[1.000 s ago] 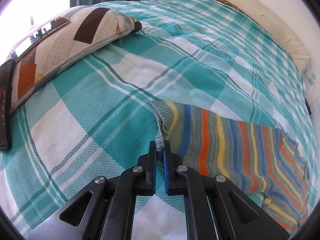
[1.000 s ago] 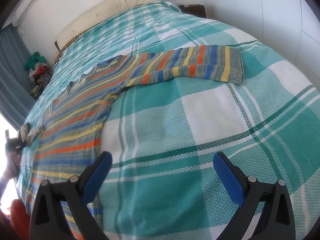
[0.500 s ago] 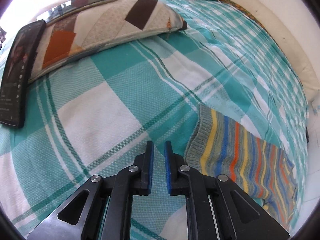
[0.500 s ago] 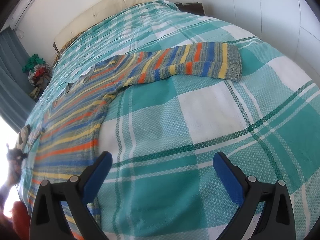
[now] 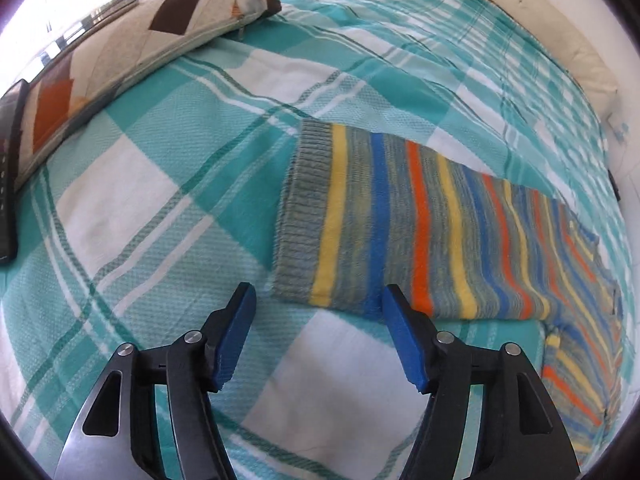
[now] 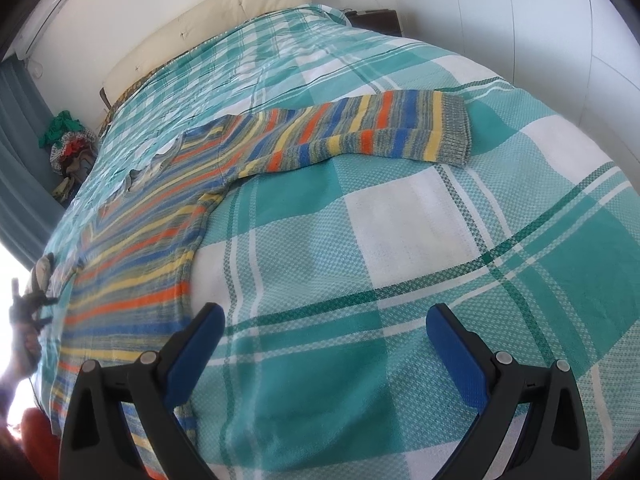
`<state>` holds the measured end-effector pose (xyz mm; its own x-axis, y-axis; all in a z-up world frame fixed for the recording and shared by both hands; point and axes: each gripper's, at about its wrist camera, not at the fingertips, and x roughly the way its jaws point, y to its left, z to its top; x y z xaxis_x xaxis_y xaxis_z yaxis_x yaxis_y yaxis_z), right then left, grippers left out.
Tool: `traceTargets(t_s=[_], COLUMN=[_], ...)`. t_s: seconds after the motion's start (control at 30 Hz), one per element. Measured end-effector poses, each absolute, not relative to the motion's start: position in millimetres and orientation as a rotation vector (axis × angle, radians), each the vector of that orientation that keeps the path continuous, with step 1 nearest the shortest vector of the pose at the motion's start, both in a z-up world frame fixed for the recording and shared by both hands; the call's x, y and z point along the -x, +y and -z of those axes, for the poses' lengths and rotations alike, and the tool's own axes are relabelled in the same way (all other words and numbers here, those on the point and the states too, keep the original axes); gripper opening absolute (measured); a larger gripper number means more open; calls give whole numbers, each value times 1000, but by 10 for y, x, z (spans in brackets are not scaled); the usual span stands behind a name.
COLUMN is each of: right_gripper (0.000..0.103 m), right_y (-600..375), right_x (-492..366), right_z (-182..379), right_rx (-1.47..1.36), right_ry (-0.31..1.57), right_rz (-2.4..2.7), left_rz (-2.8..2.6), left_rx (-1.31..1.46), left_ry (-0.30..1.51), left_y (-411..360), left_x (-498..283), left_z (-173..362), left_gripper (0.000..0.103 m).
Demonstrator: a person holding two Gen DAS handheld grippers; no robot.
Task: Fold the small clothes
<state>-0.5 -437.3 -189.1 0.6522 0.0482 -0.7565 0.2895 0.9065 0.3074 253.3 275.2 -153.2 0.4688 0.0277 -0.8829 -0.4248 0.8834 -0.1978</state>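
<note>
Teal-and-white checked woven bedspread [image 6: 400, 216] covers a bed with a padded cream headboard [image 6: 224, 12] against white walls, and on it a ribbed-cuffed knit sweater [image 6: 168, 216] in blue, yellow, orange and grey stripes lies flat, sleeves stretched out to each side. Left gripper [image 5: 318, 300] hangs just short of one sleeve's cuff [image 5: 304, 208], blue pads spread and empty, with a patchwork pillow [image 5: 132, 28] cut off at the frame's edge. Right gripper [image 6: 320, 316] is likewise spread wide over bare cloth beside the hem, whose lower part is hidden behind a finger.
</note>
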Motion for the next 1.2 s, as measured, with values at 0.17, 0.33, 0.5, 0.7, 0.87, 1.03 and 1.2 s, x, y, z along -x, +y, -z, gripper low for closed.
traceTargets(t_s=[0.17,0.33,0.5,0.7,0.87,1.03,1.2], right_gripper=[101,98,96,92,91,90,83], right_y=[-4522,-4253,-3401,-2696,-2577,-3010,-3307], right_x=[71,47,138,272,665,872,790], right_z=[1899,1727,1493,1928,2199,1774,1945], right_rx=[-508,-466,-345,-134,62,-207,-331], right_ry=[834,854,963,1308,1425,1347,1392], right_rz=[158,23,-343,-475,-404,-363,-307], left_rz=[-268,82,451,531,498,326,265], left_rx=[339,268,20,-249,-189,121,150], left_ry=[1031,1000,1040,1191,1245,1131,1323], left_y=[2714,1907,729,114,314,1102,1264], left_x=[-1986,-1397,-925,-450,-236,-252,-517], left_z=[1284,872,866,1400,1193,794,1251], left_gripper=[67,71,71,64,67,77,33])
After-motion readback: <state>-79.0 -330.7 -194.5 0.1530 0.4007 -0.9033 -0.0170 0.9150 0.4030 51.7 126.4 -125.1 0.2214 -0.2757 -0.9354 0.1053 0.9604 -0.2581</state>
